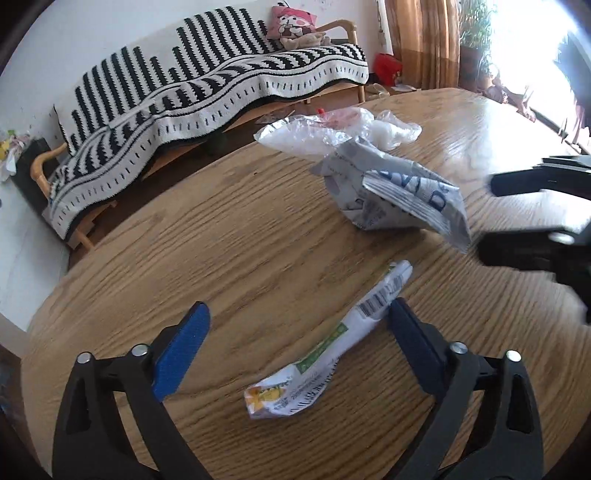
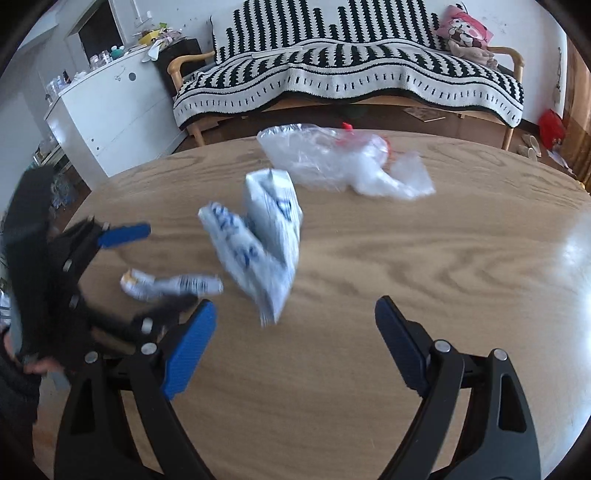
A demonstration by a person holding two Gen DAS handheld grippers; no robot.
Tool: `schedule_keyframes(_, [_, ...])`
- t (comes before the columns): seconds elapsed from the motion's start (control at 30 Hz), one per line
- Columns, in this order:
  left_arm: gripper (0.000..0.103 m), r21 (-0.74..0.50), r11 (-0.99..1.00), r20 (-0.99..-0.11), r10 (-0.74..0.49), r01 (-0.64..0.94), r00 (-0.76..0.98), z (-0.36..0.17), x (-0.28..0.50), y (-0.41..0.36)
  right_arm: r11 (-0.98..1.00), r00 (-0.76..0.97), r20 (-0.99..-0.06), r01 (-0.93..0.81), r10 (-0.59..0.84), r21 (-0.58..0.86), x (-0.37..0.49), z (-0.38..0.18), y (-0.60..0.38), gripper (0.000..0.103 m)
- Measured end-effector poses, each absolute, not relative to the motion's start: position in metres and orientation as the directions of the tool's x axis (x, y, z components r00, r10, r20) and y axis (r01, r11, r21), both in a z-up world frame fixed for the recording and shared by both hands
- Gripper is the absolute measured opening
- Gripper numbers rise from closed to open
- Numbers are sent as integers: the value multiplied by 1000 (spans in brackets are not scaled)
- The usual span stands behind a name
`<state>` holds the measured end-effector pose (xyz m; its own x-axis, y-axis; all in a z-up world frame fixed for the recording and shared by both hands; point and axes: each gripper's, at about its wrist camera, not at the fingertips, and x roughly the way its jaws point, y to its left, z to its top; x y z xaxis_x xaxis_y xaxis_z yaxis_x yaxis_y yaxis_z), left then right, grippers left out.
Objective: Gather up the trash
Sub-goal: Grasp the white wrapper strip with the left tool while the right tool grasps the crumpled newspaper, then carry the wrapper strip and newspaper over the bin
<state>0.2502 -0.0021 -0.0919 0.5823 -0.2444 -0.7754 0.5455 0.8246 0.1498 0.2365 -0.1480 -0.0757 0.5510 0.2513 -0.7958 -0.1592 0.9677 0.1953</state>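
Blue-padded fingers of our left gripper (image 1: 297, 319) fill the bottom of the left wrist view, spread wide. Between them, low and centre, lies a long, twisted snack wrapper (image 1: 325, 347), white with a green band, a barcode and an orange print at its lower end. We see its upper part just beside the right-hand pad; whether it touches we cannot tell. The left-hand pad stands well clear, so nothing is clamped.

Our right gripper (image 2: 295, 314) is likewise spread wide over bare wood in the lower half of the right wrist view, holding nothing and touching nothing. In the left wrist view it shows only as a dark blur at the right edge.

Trash on the round table (image 1: 184, 258), which has a wood-grain, slightly glossy top:
- the snack wrapper, at centre-left in the right wrist view (image 2: 170, 286), inside the left gripper's span (image 2: 168, 264);
- a crumpled white paper bag (image 1: 399, 195) with blue lettering, folded into stiff peaks, at centre-right of the left wrist view; motion-blurred in the right wrist view (image 2: 266, 240);
- a clear, wrinkled plastic bag (image 1: 332, 131) with a red bit, at the far rim, upper centre.

Behind the table stands a wooden-armed sofa (image 2: 351, 62) under a black-and-white striped knit throw, with a pink cushion (image 2: 463, 31) at its end.
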Motion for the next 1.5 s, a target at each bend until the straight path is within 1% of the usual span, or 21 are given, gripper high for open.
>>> schedule_keyframes(0.03, [80,130,824,-778,-261,552,572,-92,250,-1,967,549,-797,-163,253,195,243,-77,-144,85])
schedule_keyframes(0.1, [64,86,820,-784,-295,565,547,-92,248,0,966,544,-799,-175,255,189,260,-80,-135,85])
schedule_keyframes(0.13, [59,66,817,-787,-311,574,533,-91,246,-1,966,545,-799,-179,256,187,265,-81,-132,84])
schedule_keyframes(0.2, [43,45,815,-792,-323,578,518,-91,243,-3,964,544,-798,-189,260,186,274,-84,-126,79])
schedule_keyframes(0.23, [38,50,814,-793,-320,578,519,-90,241,-4,964,541,-799,-193,261,184,278,-85,-125,76])
schedule_keyframes(0.27, [27,55,812,-793,-318,580,520,-90,239,-6,964,538,-802,-196,260,181,281,-86,-123,67])
schedule_keyframes(0.3, [24,67,812,-793,-310,580,525,-90,237,-7,963,528,-808,-206,261,177,284,-89,-119,54])
schedule_keyframes(0.33, [22,71,813,-792,-307,579,527,-90,236,-8,963,532,-806,-212,259,169,285,-89,-117,46])
schedule_keyframes(0.37, [19,77,817,-791,-299,572,534,-90,234,-8,966,543,-806,-217,237,138,284,-88,-115,42])
schedule_keyframes(0.4, [13,82,824,-790,-289,561,541,-91,232,-7,966,546,-805,-223,234,130,281,-87,-114,40])
schedule_keyframes(0.57, [13,87,879,-793,-224,469,567,-87,225,0,968,586,-775,-210,235,135,249,-75,-133,38])
schedule_keyframes(0.7, [13,71,911,-794,-196,407,575,-77,208,4,974,610,-760,-174,224,147,206,-60,-164,38])
schedule_keyframes(0.8, [13,112,915,-784,-159,388,601,-69,190,-3,979,631,-749,-141,203,146,174,-50,-189,38])
schedule_keyframes(0.93, [13,111,912,-769,-172,394,615,-53,166,-18,988,655,-741,-84,151,127,128,-37,-223,39])
schedule_keyframes(1.0, [13,68,913,-770,-208,402,603,-45,154,-30,991,670,-732,-50,127,127,104,-32,-241,39])
schedule_keyframes(1.1, [13,48,906,-765,-237,420,599,-36,134,-57,991,696,-713,13,85,131,65,-23,-275,39])
schedule_keyframes(1.17, [13,17,894,-761,-280,449,585,-32,119,-84,990,708,-705,56,55,133,41,-21,-298,39])
schedule_keyframes(1.33, [13,-66,839,-743,-403,541,534,-22,85,-155,970,716,-692,222,-95,97,-36,-20,-372,39])
schedule_keyframes(1.37, [13,-99,815,-736,-446,571,509,-19,75,-177,964,712,-693,249,-116,95,-47,-21,-383,39])
schedule_keyframes(1.5, [13,-151,721,-717,-550,676,427,-16,36,-245,909,675,-703,405,-225,98,-117,-28,-446,39])
